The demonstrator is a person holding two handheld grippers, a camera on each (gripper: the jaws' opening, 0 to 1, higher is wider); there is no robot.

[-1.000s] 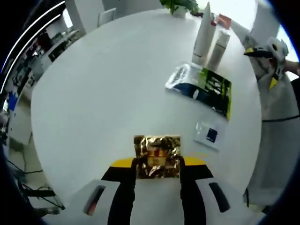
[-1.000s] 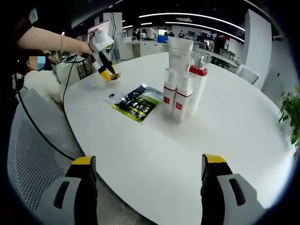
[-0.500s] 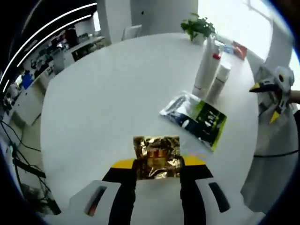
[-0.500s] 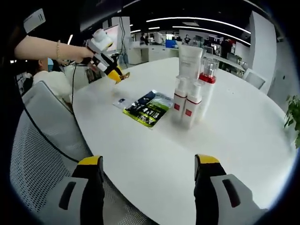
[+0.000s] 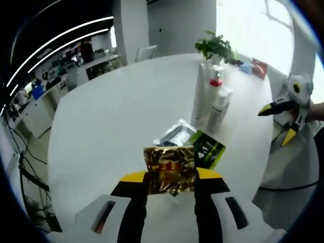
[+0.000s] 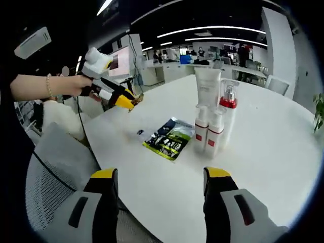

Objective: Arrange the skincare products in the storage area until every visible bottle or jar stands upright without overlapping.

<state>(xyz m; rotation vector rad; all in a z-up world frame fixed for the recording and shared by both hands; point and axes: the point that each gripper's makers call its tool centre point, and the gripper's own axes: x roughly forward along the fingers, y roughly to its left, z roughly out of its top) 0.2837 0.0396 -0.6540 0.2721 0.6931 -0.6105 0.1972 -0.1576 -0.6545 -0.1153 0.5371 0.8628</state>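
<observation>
Your left gripper (image 5: 170,178) pinches the gold sachet (image 5: 170,169) aloft, right gripper (image 6: 161,178) gapes empty; next, place it beside the bottles (image 6: 211,126).

A round white table (image 5: 116,121) is seen occupying the middle of an open-plan office. A potted green plant (image 5: 216,48) is shown standing at its far edge in the left gripper view, with small red and blue items (image 5: 253,67) lying just beside it. A grey mesh chair (image 6: 53,167) is pictured drawn up near the table's rim in the right gripper view. Long ceiling light strips (image 6: 223,36) are seen glowing over rows of desks (image 6: 174,66) behind.
</observation>
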